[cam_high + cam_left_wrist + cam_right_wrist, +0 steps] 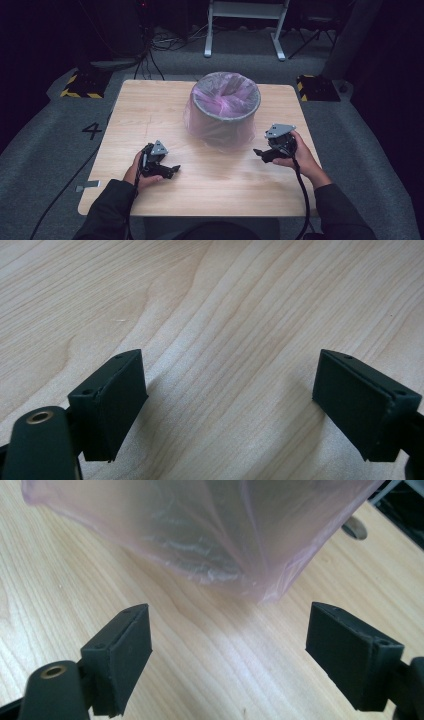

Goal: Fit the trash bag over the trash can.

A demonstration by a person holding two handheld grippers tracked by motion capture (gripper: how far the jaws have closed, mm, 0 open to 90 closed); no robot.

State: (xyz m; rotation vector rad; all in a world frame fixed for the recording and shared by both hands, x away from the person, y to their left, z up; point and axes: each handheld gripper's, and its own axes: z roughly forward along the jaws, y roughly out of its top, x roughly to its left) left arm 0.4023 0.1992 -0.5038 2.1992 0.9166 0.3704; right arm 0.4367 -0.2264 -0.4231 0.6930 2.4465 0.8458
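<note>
A grey bin lined with a pink see-through plastic bag stands at the middle back of the wooden table; the bag's loose skirt hangs down over the bin's outside to the tabletop. My left gripper rests low at the front left, open, with bare wood between its pads. My right gripper is at the front right of the bin, open and pointing toward it. In the right gripper view the bag's lower edge lies just beyond the open gripper, apart from the pads.
The table stands on grey carpet with a "4" marked at the left. Black blocks with yellow stripes sit at the back left and back right. A white desk frame stands behind. Cables trail from both grippers.
</note>
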